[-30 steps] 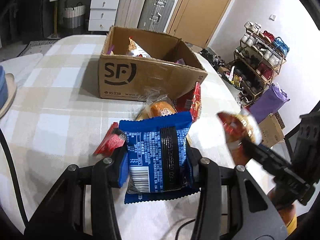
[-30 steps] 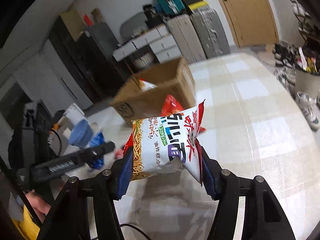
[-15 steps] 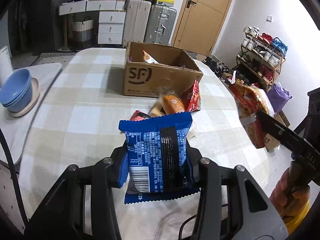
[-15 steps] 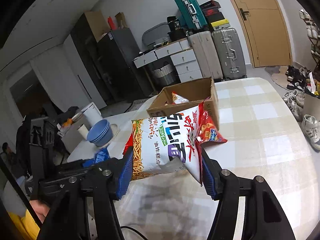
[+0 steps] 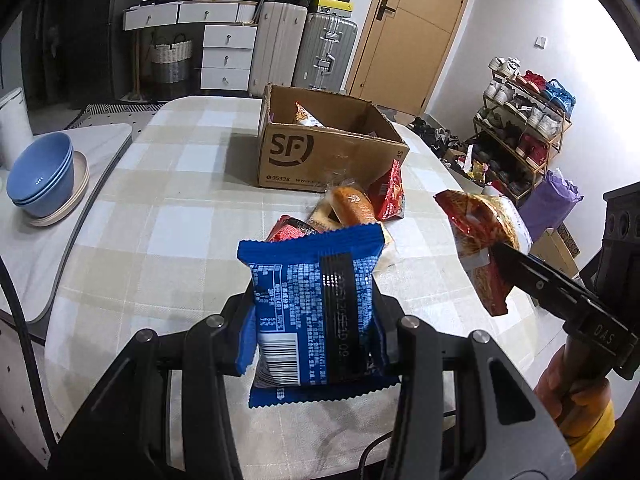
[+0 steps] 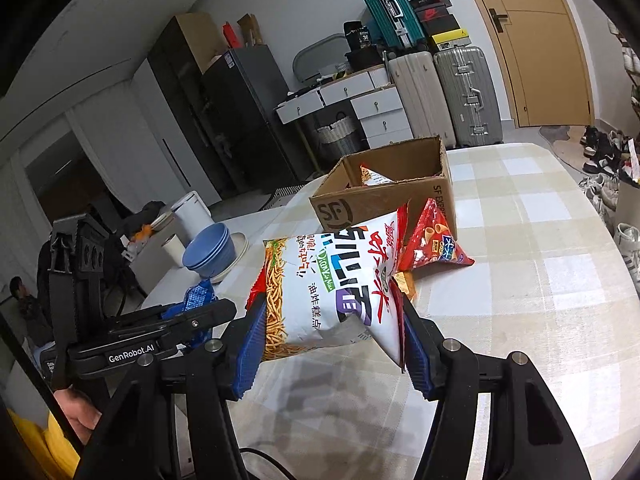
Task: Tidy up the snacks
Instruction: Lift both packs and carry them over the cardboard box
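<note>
My left gripper (image 5: 316,320) is shut on a blue snack packet (image 5: 314,308), held upright above the checked table. My right gripper (image 6: 332,332) is shut on a white-and-red noodle snack bag (image 6: 332,284); the same bag (image 5: 484,236) shows at the right of the left wrist view. An open cardboard box (image 5: 320,148) stands further back on the table with a packet inside. In front of it lie a bread roll in clear wrap (image 5: 352,204), a red chip bag (image 5: 390,196) and a red packet (image 5: 290,229). The right wrist view shows the box (image 6: 384,192) and red chip bag (image 6: 432,240).
Stacked blue bowls (image 5: 42,174) on a plate sit on a side counter at the left, next to a white canister (image 5: 14,120). A shoe rack (image 5: 520,132), suitcases (image 5: 304,52) and a door stand beyond the table. A hand (image 5: 560,380) holds the right gripper's handle.
Both grippers drew back from the box and rose a little, each keeping its packet. The box and loose snacks now look farther away, and the bowls have come into view.
</note>
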The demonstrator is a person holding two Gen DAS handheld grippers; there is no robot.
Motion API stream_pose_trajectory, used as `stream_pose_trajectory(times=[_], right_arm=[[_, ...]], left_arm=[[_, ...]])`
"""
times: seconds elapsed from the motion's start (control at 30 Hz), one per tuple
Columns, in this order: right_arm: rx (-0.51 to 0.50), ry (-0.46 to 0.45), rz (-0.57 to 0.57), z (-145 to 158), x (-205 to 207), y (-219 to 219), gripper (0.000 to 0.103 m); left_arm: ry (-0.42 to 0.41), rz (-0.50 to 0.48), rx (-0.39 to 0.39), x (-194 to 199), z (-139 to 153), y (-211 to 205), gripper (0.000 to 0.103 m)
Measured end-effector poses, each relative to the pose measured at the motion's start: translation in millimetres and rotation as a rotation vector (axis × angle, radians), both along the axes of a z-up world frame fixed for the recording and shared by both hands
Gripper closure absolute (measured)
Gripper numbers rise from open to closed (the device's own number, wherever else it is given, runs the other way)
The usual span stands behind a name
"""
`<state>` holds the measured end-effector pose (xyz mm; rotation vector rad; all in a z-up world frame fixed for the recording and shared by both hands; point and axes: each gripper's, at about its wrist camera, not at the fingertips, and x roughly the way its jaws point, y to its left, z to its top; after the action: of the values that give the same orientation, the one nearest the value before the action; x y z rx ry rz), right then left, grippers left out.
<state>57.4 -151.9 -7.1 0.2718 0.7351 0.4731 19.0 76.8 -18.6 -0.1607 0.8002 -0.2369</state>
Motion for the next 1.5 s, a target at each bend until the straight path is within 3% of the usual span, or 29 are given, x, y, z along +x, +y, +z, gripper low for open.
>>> stream_pose_trajectory(times=[0.4,0.57,0.7,0.9,1.07,1.5], right_arm=[[-0.022,-0.054,0.001,14,17,1,0.042],[-0.025,-0.088,0.008,30,39,-2,0.042],[-0.021,-0.063,-0.017,41,67,-1,0.042],[0.015,-0.03,-0.02,54,110,-4,0.042],[0.044,0.01,-0.034,59,154,-8,0.042],[0.023,0.036,-0.081,49,250,-1,0.042]], left_arm=[[0.009,-0.003,0.019,15,5,2,0.062],[-0.012,-0.012,0.024,40,25,-1,0.062],[-0.072,-0.039,0.065,61,48,-13,0.062],[-0.103,-0.079,0.078,102,76,-33,0.062],[-0.067,-0.115,0.037,149,88,-45,0.062],[0.008,-0.096,0.084,304,75,-75,0.062]])
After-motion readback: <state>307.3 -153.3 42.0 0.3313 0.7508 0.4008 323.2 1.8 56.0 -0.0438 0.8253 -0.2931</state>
